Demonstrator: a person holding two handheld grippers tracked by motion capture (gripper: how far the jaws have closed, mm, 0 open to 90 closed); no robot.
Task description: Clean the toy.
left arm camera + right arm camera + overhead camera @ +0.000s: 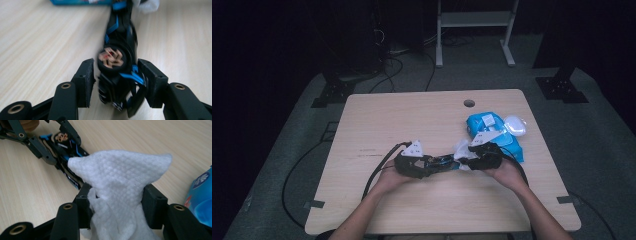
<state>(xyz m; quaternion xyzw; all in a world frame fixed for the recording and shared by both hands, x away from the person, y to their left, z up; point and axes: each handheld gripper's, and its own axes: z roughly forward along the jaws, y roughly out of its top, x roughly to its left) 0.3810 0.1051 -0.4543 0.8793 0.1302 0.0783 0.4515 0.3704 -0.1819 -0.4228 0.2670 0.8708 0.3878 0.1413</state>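
- The left gripper [438,164] holds a black and blue toy car [120,62] between its jaws. The right jaw touches the car, and the left jaw looks just beside it, so I cannot tell if the hold is tight.
- The toy car lies low over the worktop [412,120], near the middle, between the two hands.
- The right gripper [465,159] pinches a bunched white wipe [120,185] between its jaws.
- The wipe's pointed end reaches the toy car and touches its far end.
- A blue pack of wipes [494,132] lies on the worktop just behind the right gripper, with its white lid [515,125] flipped open to the side.
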